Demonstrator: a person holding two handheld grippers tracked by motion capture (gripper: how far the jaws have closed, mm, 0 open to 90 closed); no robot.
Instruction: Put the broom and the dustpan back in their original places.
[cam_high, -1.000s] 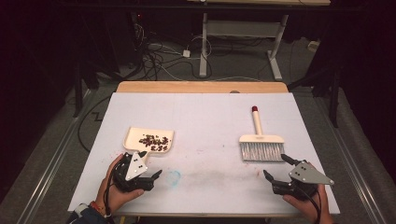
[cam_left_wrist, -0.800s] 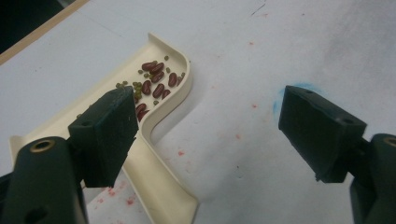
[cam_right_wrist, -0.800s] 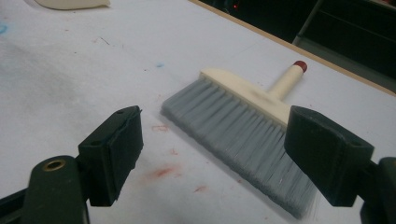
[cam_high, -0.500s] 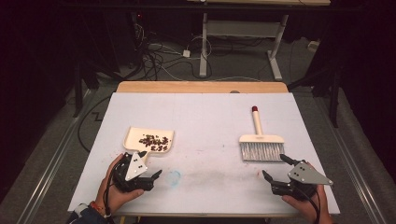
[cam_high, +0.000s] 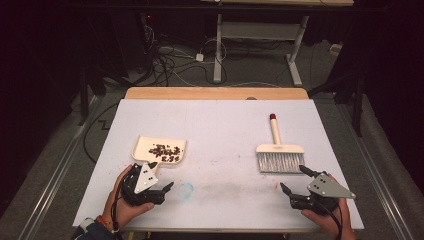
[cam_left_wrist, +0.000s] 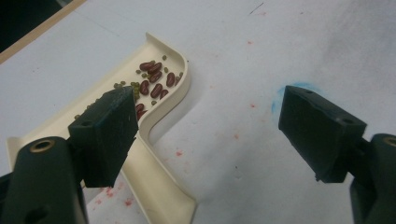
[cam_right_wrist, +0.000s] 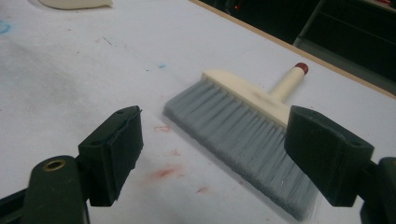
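Note:
A cream dustpan (cam_high: 145, 145) holding red beans and small green ones (cam_high: 165, 150) lies on the white table at the left. My left gripper (cam_high: 162, 176) sits just in front of it, open, with nothing between its jaws. In the left gripper view the dustpan (cam_left_wrist: 161, 116) and its beans (cam_left_wrist: 154, 84) lie beside the left jaw of that gripper (cam_left_wrist: 208, 100). A cream hand brush (cam_high: 279, 154) with grey bristles and a red-tipped handle lies at the right. My right gripper (cam_high: 292, 177) rests open just in front of its bristles. The right gripper view has the brush (cam_right_wrist: 243, 119) ahead of the open gripper (cam_right_wrist: 212, 121).
The white table (cam_high: 215, 120) has faint red and blue stains (cam_high: 186, 189) near its front. A wooden edge (cam_high: 215, 93) runs along the far side. Cables and a desk frame (cam_high: 260, 35) stand on the floor beyond. A hand holds each gripper at the near edge.

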